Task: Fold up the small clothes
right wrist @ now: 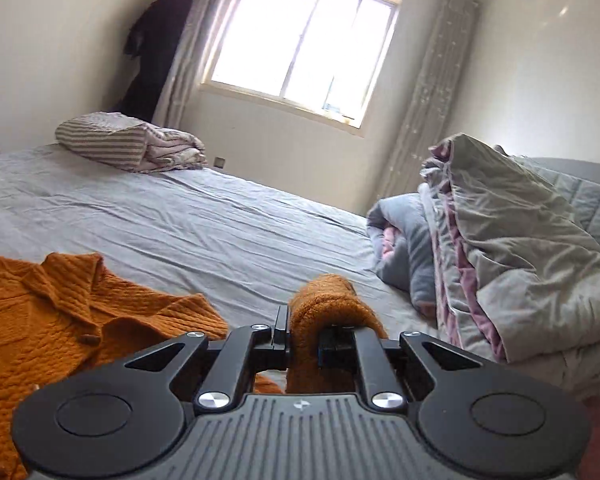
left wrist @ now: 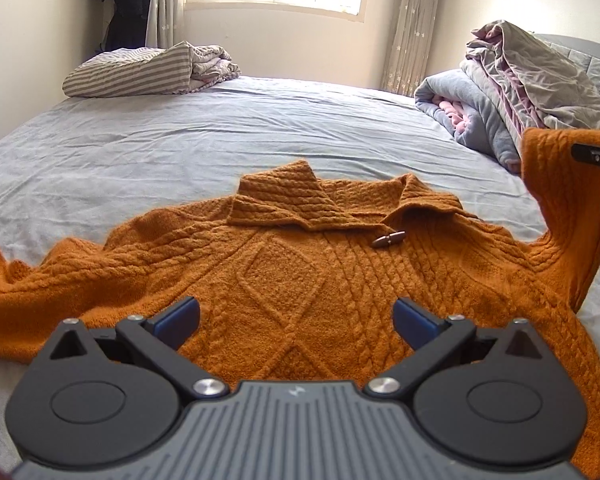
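Note:
An orange cable-knit sweater (left wrist: 284, 272) with a toggle button (left wrist: 388, 239) lies front up on the bed, collar away from me. My left gripper (left wrist: 296, 316) is open and empty, hovering over the sweater's chest. My right gripper (right wrist: 304, 340) is shut on the cuff of the sweater's right-hand sleeve (right wrist: 328, 312) and holds it lifted off the bed. In the left wrist view that raised sleeve (left wrist: 572, 200) stands up at the far right with the right gripper (left wrist: 596, 156) on it. The sweater's body (right wrist: 48, 320) lies at the left of the right wrist view.
The grey bedsheet (left wrist: 220, 136) stretches beyond the sweater. A striped folded quilt (left wrist: 140, 72) lies at the far left. A pile of grey and pink bedding (left wrist: 520, 84) sits at the right beside the raised sleeve. A window (right wrist: 300, 40) and curtains are behind.

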### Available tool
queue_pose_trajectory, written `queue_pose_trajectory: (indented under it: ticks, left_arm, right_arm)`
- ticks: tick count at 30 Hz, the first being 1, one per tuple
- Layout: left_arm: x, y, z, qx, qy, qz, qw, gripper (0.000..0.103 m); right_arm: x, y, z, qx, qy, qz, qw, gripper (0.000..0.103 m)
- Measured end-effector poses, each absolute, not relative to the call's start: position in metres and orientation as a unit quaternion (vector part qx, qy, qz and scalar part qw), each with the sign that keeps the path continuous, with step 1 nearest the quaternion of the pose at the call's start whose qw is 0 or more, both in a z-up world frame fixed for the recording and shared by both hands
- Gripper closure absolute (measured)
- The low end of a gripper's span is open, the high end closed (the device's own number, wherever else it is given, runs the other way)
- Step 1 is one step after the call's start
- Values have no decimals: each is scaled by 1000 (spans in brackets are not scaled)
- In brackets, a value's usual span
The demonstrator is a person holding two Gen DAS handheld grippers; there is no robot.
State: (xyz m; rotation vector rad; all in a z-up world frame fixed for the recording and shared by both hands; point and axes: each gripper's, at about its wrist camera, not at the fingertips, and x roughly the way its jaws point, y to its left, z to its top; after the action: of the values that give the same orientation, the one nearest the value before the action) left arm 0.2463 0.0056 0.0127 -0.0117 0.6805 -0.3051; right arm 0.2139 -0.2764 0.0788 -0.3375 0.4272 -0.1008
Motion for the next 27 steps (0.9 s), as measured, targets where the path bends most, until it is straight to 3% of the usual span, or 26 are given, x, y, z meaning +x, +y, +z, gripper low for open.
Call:
queue_pose_trajectory:
  ticks: [6, 14, 15, 17, 25, 27]
  left_arm:
    - [251, 23, 18, -13, 326, -134, 936, 1]
    - [252, 45, 14, -16, 332, -111, 936, 2]
    - [252, 46, 13, -17, 334, -110, 936, 2]
    - [252, 47, 12, -16, 336, -110, 935, 3]
    - [246, 6, 24, 20, 319, -151, 935, 5]
    - [241, -21, 28, 50, 308, -176, 934, 8]
  right_arm:
    - [231, -169, 48, -249, 263, 72, 929, 90]
    - [226, -117, -13, -287, 346, 120, 885, 87]
    - [225, -117, -17, -282, 356, 123, 882, 83]
    - [216, -117, -19, -270, 372, 134, 878, 60]
    - [170, -168, 33, -179, 377, 160, 894, 30]
    - [163, -191, 42, -175, 373, 143, 900, 28]
